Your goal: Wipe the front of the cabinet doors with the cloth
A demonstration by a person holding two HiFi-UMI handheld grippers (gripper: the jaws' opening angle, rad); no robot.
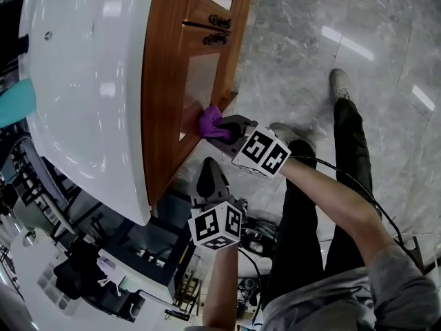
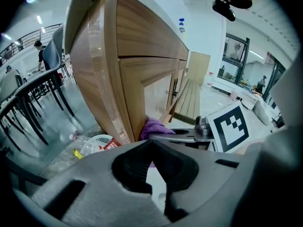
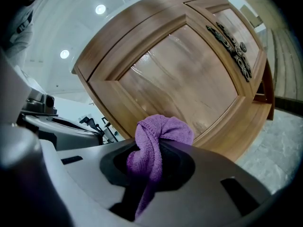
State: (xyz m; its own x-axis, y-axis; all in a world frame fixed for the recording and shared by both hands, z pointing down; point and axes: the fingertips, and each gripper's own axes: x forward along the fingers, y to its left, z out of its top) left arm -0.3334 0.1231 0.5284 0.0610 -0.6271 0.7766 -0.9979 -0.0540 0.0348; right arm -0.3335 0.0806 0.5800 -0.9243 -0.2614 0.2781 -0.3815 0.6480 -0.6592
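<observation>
Two grippers are counted. The left gripper (image 1: 207,167), at 7 o'clock of the right gripper (image 1: 222,128), has its jaws closed on each other with nothing between them. The right is clenched on the one cloth (image 3: 161,135), which is purple and bunched, with a tail hung through the jaws. Its looped nap is resolved in the right gripper view alone. The cloth is laid against the lower frame of the nearer door (image 3: 182,72) of two. Two dark handles (image 3: 231,45) are noted at 2 o'clock. Floor litter (image 2: 97,144) at 8 o'clock is shown only by the left gripper view.
</observation>
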